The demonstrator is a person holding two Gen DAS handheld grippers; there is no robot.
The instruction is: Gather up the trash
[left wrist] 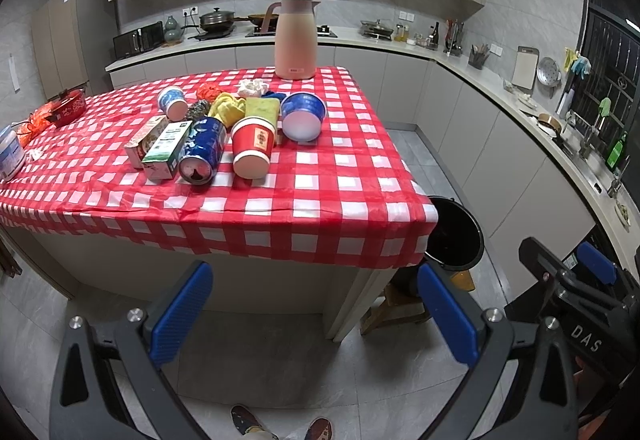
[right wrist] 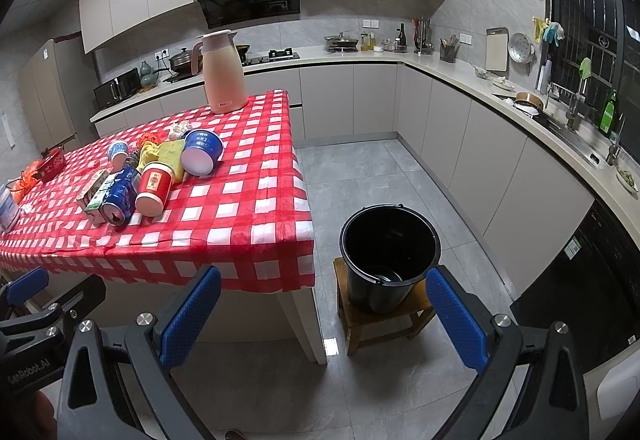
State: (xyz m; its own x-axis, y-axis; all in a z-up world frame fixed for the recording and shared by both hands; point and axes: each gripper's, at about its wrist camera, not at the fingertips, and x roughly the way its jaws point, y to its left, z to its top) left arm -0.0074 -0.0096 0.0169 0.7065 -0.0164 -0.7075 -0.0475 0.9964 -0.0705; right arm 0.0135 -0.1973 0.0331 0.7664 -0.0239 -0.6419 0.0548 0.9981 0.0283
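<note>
Barely Begun: Trash on the Desk, Bucket Almost Bare

Both tools hang back from the desk (left wrist: 280, 196), low and near its front edge, with nothing in either. The left tool (left wrist: 316, 316) has its blue pads spread wide, and the right tool (right wrist: 324, 316) is spread just as wide.

On the red-and-white checked cloth the trash lies in one cluster toward the middle-left: a red paper cup (left wrist: 253, 148) on its side, a blue can (left wrist: 202, 151) touching a green-and-white carton (left wrist: 166, 150), a second carton just behind that, a blue bowl (left wrist: 303, 116) tipped over, a small blue-and-white cup (left wrist: 173, 102), a yellow sponge (left wrist: 262, 108), a yellow cloth, an orange wrapper and a wad of white paper (left wrist: 253, 86). A pink thermos jug (left wrist: 295, 36) stands upright at the far edge, apart from the heap, and looks like something to keep.

The black bucket (right wrist: 390, 252) stands on a small wooden stool (right wrist: 380, 324) on the floor just beside the desk's right corner. Its inside is dark; something pale seems to lie at the bottom, but I cannot tell what.

As I judge it, the job sits at or near its start: the whole heap remains on the desk, and every piece has yet to be carried over to the bucket. The red cup and the bowl lie nearest the bucket side.
</note>
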